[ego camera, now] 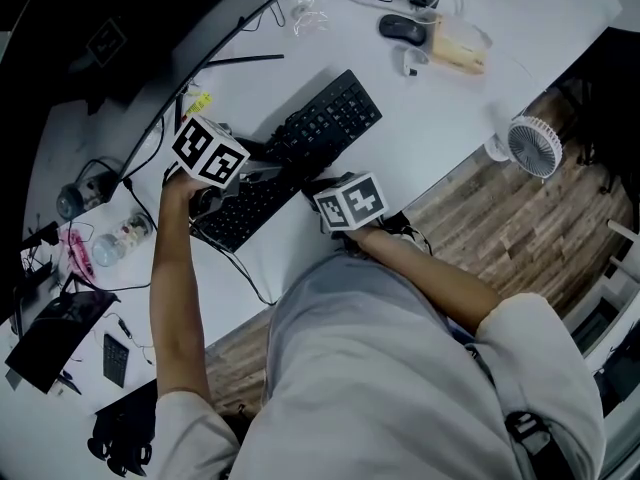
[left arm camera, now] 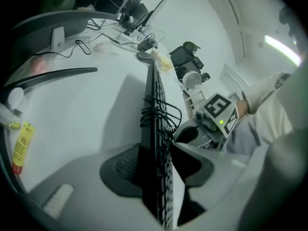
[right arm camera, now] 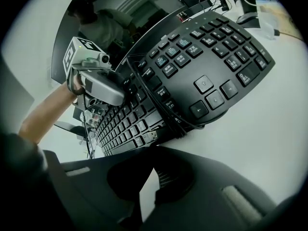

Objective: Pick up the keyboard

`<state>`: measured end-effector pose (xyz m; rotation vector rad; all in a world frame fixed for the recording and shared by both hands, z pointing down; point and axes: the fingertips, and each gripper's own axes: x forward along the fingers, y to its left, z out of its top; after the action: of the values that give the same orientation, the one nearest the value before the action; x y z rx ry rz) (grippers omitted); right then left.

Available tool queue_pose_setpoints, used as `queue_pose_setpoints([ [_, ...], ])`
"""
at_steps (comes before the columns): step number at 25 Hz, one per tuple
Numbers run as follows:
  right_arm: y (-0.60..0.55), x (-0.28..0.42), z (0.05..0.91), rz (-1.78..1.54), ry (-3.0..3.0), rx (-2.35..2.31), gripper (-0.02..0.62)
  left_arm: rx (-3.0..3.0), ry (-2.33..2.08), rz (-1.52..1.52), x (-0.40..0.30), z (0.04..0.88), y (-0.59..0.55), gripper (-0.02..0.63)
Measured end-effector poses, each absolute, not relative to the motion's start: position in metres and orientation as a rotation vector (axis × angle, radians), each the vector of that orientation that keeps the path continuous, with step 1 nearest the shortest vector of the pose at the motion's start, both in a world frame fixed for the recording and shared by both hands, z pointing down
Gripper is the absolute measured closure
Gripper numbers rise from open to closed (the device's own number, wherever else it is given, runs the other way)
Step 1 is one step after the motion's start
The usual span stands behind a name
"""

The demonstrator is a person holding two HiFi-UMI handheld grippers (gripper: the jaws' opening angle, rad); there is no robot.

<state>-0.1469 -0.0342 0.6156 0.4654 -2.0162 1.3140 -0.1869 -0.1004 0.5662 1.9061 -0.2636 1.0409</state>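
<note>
Head view: the black keyboard [ego camera: 320,128] lies slantwise on the white desk [ego camera: 430,118], its left end near the person and its right end farther off. The left gripper [ego camera: 245,176] meets the keyboard at that near left end. The right gripper [ego camera: 322,185] sits at the middle of the near long edge. A dark mouse [ego camera: 402,28] lies far back on the desk, and a small white fan [ego camera: 530,146] stands at the desk's right edge, well apart from the keyboard.

Left gripper view: the keyboard [left arm camera: 154,90] is seen edge-on and runs straight away from the camera. The left gripper [left arm camera: 156,170] has one jaw pressed against each flat face, so it pinches the keyboard's end. A black cable [left arm camera: 163,110] is looped round the keyboard a little farther along. Whether this end is clear of the desk cannot be told.

Right gripper view: the keyboard [right arm camera: 202,57] fills the far half, keys facing up, with the looped cable and its plug [right arm camera: 150,136] at the near edge. The right gripper [right arm camera: 151,177] has its jaws a little apart, with a thin sliver of white desk showing between them. Nothing is held. The keyboard's near edge lies just beyond the jaw tips. The left gripper shows at the far left, on the keyboard's end.
</note>
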Motion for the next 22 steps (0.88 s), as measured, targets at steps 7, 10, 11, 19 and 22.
queue_pose_setpoints([
  [7,-0.033,-0.149,0.614,1.306,-2.026,0.446,0.600,1.864,-0.087,1.062,-0.167,0.573,-0.075,0.606],
  [10,-0.032,-0.145,0.615,1.314,-2.015,0.448,0.600,1.807,-0.040,1.142,-0.165,0.587,-0.060,0.606],
  [11,-0.031,-0.145,0.615,1.310,-2.014,0.447,0.600,1.801,-0.032,1.125,-0.165,0.587,-0.058,0.606],
  [19,-0.031,-0.140,0.617,1.329,-1.985,0.471,0.600,1.820,-0.053,1.124,-0.160,0.590,-0.059,0.606],
  [22,-0.030,-0.139,0.617,1.350,-1.980,0.473,0.598,1.824,-0.090,1.150,-0.158,0.588,-0.057,0.606],
])
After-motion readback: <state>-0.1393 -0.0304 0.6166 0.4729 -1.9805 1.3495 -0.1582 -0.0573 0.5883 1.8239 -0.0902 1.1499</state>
